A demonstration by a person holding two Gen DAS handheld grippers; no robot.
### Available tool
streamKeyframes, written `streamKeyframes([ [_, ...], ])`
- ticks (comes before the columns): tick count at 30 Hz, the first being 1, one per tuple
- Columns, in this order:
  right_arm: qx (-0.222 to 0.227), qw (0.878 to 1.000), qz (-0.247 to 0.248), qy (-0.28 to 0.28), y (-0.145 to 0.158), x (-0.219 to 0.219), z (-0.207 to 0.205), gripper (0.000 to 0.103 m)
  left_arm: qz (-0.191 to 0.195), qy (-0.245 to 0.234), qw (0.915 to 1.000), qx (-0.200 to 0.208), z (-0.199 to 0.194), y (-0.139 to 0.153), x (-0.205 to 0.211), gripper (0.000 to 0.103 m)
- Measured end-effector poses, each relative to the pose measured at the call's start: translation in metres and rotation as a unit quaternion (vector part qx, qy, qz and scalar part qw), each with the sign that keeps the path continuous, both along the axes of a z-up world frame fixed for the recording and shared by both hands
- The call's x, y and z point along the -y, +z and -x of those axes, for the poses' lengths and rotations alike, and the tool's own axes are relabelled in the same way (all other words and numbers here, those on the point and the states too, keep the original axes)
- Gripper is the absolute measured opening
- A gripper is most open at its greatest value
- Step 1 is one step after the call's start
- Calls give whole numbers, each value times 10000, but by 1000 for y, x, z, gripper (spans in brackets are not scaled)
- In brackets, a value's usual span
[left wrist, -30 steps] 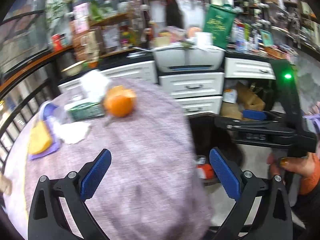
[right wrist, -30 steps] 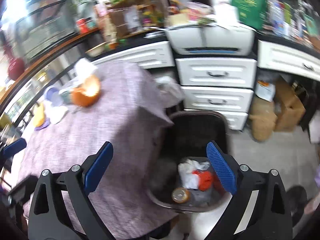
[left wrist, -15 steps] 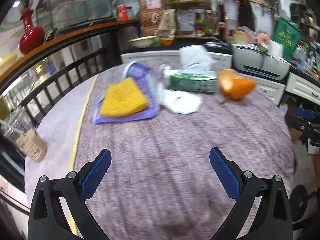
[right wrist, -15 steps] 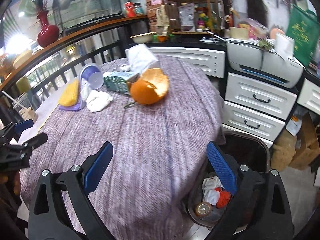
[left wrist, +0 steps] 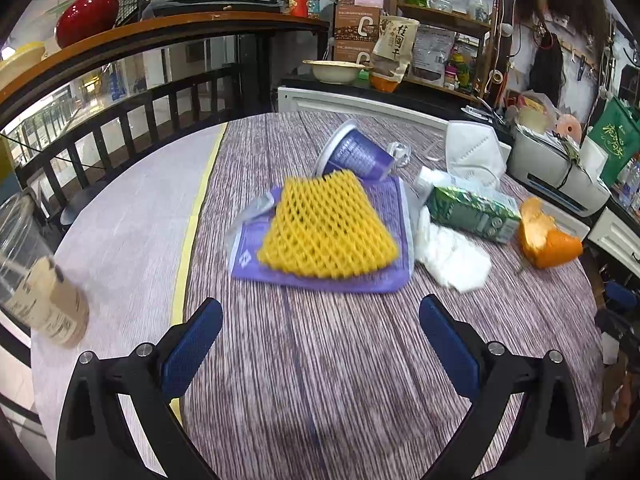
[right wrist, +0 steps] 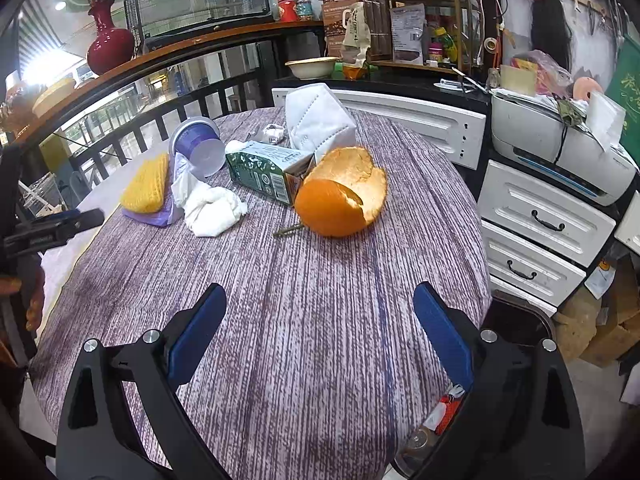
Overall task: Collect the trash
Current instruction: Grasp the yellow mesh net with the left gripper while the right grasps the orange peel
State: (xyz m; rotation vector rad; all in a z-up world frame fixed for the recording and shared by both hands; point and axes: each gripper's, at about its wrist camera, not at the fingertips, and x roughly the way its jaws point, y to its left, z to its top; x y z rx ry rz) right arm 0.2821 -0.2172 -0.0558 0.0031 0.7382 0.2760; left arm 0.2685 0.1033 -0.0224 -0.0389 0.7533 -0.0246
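The left gripper (left wrist: 320, 336) hovers with its blue-padded fingers (left wrist: 192, 344) spread wide and holding nothing, above the round bench (left wrist: 320, 360) and its grey-purple streaked cloth. Just ahead lies a yellow foam net sleeve (left wrist: 326, 232) on a flat purple pouch (left wrist: 320, 280). The right gripper (right wrist: 320, 328) is likewise spread and empty, facing a hollow orange peel (right wrist: 340, 196). Beside the peel lie a green carton (right wrist: 266, 170), a crumpled white tissue (right wrist: 212, 210), a tipped purple cup (right wrist: 198, 150) and a folded white mask (right wrist: 318, 120). A dark bin (right wrist: 516, 320) stands off the bench's right edge.
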Motion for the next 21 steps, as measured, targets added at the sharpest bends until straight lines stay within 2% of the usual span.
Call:
streamKeyframes([
  [5, 49, 9999, 115, 70, 1, -5, -12, 93, -140, 157, 9996, -161, -43, -11, -14, 97],
  [9, 42, 9997, 203, 147, 3, -10, -26, 93, 259, 230, 9990, -287, -65, -15, -28, 92],
  [12, 121, 9987, 440, 245, 5, -19, -38, 93, 280, 58, 9992, -263, -71, -15, -21, 77],
  [17, 261, 9960, 828, 189, 3, -24, -62, 93, 130, -183, 9989, -417, -72, -25, -6, 41],
  [18, 248, 9959, 846, 188, 2, -23, -66, 90, 85, -191, 9990, -390, -70, -25, -4, 37],
  [20, 129, 9958, 863, 261, -2, -23, -74, 64, 78, -202, 9991, -373, -65, -24, -4, 22],
  [21, 46, 9959, 855, 302, -4, -23, -75, 58, 119, -211, 9991, -357, -63, -23, -4, 19],
])
